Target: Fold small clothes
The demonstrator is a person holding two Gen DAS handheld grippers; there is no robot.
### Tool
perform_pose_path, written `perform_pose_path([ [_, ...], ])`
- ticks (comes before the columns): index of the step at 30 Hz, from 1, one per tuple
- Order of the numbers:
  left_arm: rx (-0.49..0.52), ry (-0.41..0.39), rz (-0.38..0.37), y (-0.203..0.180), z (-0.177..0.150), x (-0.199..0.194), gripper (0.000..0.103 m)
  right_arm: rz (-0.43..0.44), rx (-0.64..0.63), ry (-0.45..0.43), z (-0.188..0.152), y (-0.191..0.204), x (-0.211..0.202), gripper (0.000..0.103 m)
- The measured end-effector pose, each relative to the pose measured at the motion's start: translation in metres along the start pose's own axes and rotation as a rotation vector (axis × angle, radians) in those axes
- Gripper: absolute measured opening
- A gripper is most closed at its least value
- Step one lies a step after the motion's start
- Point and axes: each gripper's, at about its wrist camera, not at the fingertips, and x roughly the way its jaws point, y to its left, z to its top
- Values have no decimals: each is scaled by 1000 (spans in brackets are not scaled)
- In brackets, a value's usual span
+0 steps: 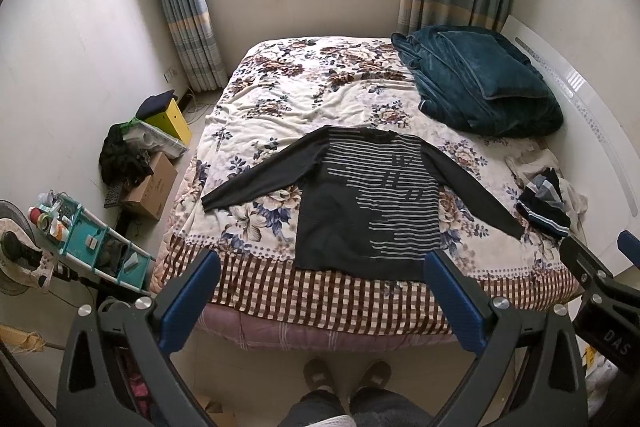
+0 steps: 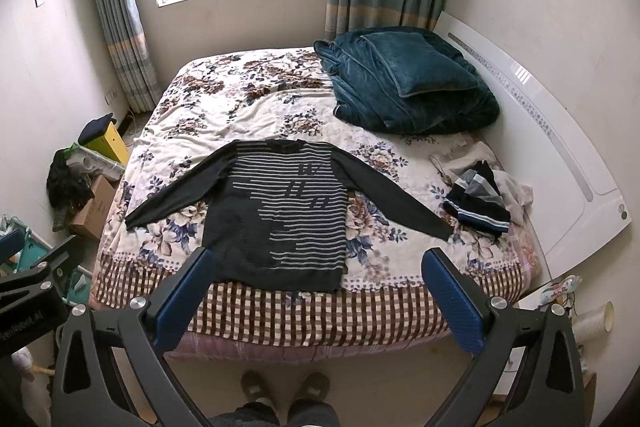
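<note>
A dark long-sleeved sweater with grey stripes (image 1: 360,203) lies flat on the bed, sleeves spread, hem toward the front edge; it also shows in the right wrist view (image 2: 276,215). My left gripper (image 1: 322,267) is open and empty, held above the bed's front edge, near the sweater's hem. My right gripper (image 2: 318,267) is open and empty, also back over the front edge, to the right of the left one. A small pile of other clothes (image 1: 546,203) lies at the bed's right side, also in the right wrist view (image 2: 480,199).
The floral bedspread (image 1: 304,99) covers the bed. A folded teal blanket (image 1: 480,83) sits at the far right corner. A white headboard (image 2: 560,155) runs along the right. Boxes and clutter (image 1: 144,171) and a teal cart (image 1: 92,243) stand on the floor at left.
</note>
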Motion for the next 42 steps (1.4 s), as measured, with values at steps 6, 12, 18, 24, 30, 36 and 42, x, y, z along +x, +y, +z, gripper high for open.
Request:
perform_pose_path([
  [6, -1, -2, -1, 1, 1, 0, 103, 2, 1, -2, 0, 4, -5, 103],
  [12, -1, -3, 0, 0, 0, -2, 103, 1, 0, -3, 0, 4, -6, 103],
  [18, -4, -4, -1, 0, -1, -5, 103, 2, 1, -2, -1, 6, -8, 103],
  [24, -3, -6, -1, 2, -1, -5, 103, 0, 1, -5, -3, 8, -11, 103],
  [30, -4, -9, 0, 2, -2, -8, 103, 1, 0, -4, -2, 7, -10, 103],
  [36, -2, -10, 1, 4, -2, -8, 103, 2, 4, -2, -4, 7, -11, 103],
  [42, -6, -10, 2, 6, -3, -14, 103, 4, 3, -1, -6, 10, -11, 103],
])
